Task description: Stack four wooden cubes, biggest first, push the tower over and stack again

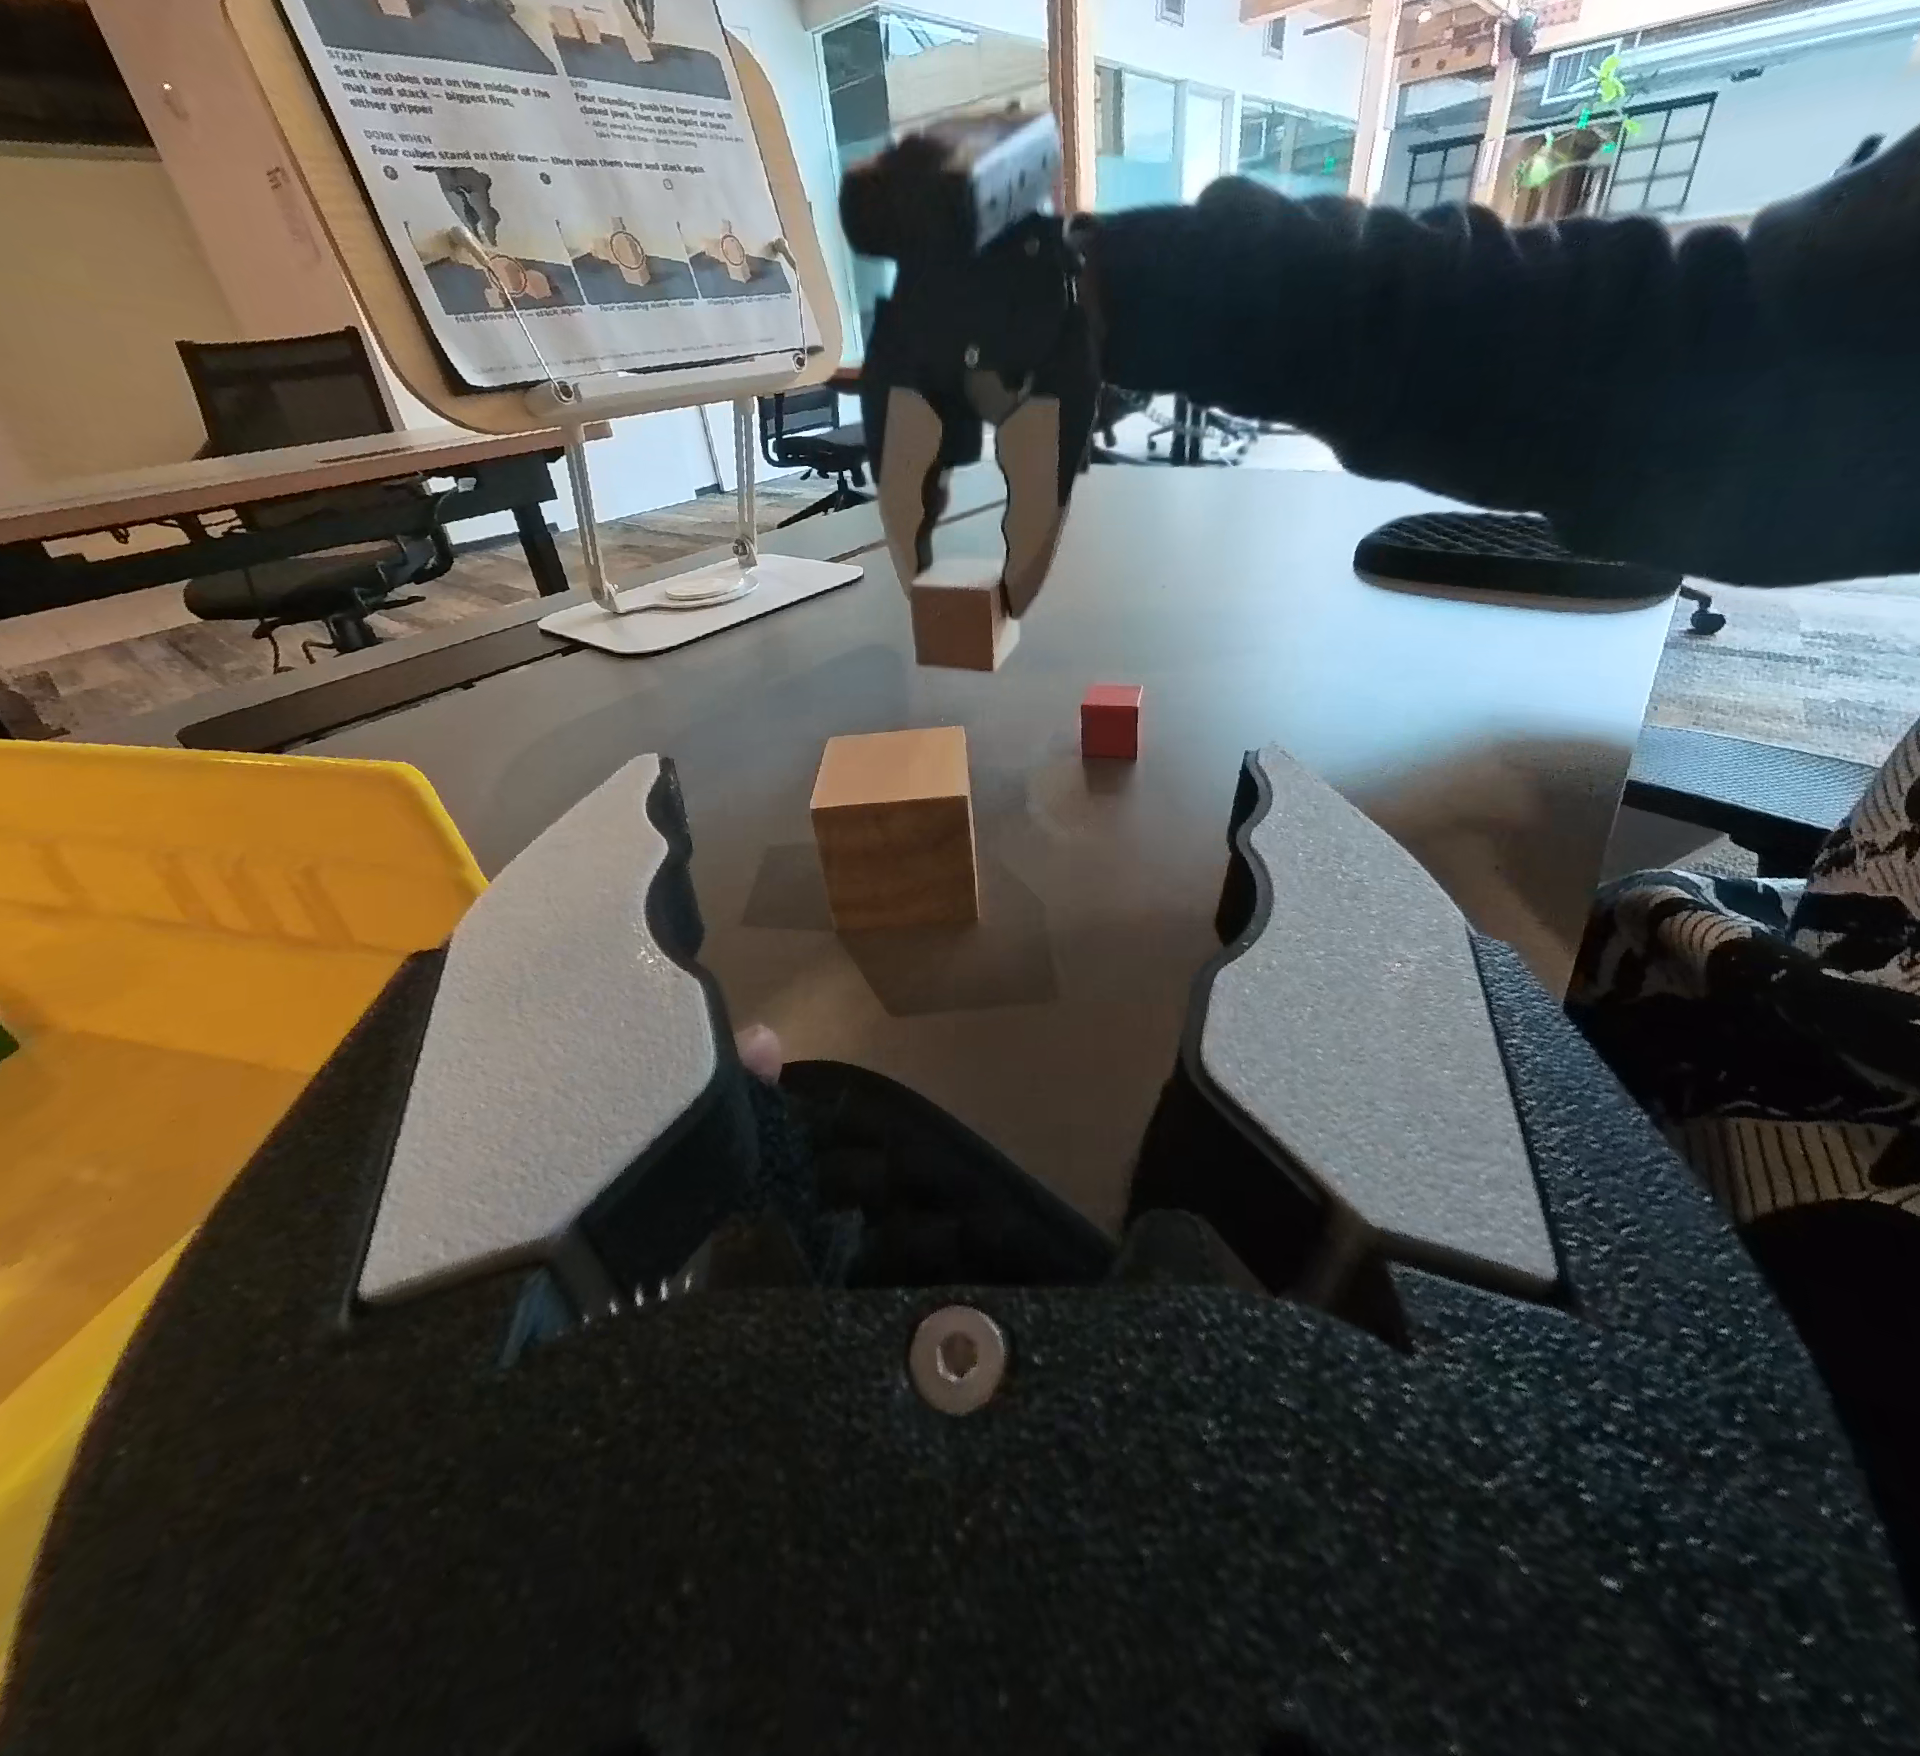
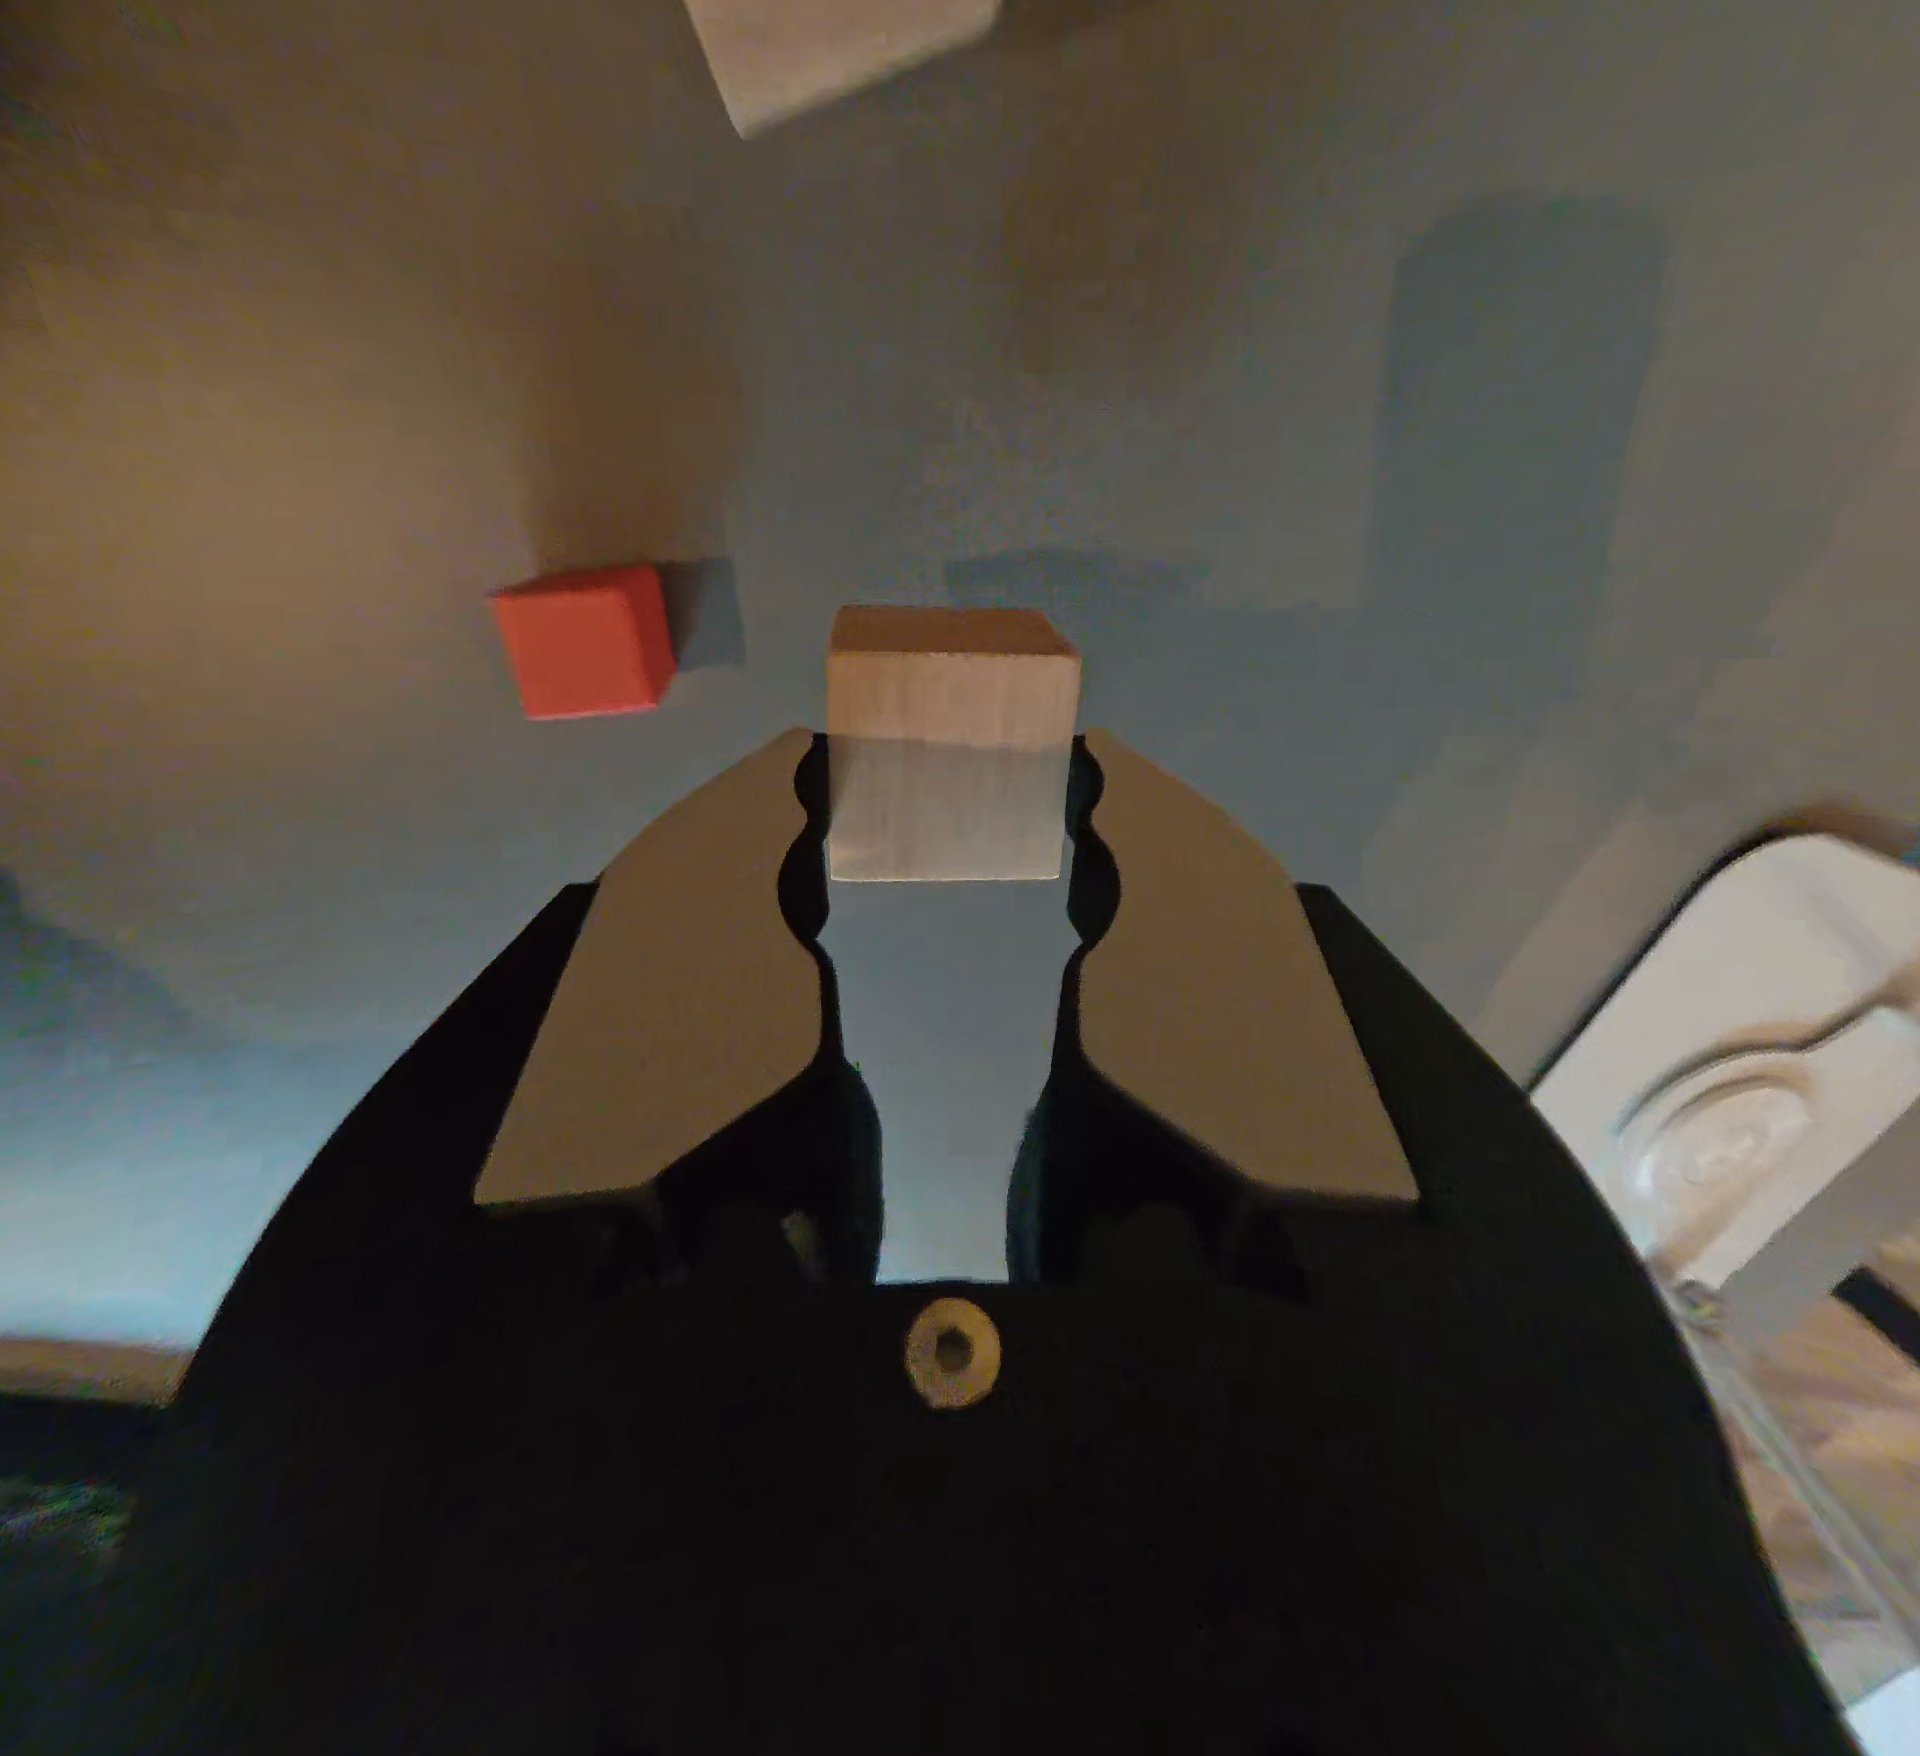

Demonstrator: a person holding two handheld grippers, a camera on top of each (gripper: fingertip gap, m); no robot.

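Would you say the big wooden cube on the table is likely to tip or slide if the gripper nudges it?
The big wooden cube sits flat on one broad face, so it probably slides rather than tips. The table looks smooth, so little friction seems likely. Its solid wood suggests it stays rigid.

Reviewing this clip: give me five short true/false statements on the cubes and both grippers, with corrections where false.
1. The right gripper holds a wooden cube in the air. True.
2. The left gripper is shut on the big cube. False: its fingers are spread open, holding nothing; the big cube stands on the table beyond them.
3. The red cube sits on top of the big cube. False: it rests on the table, apart from it.
4. The held cube is smaller than the big cube. True.
5. A stack of two cubes already stands. False: no cube rests on another yet.
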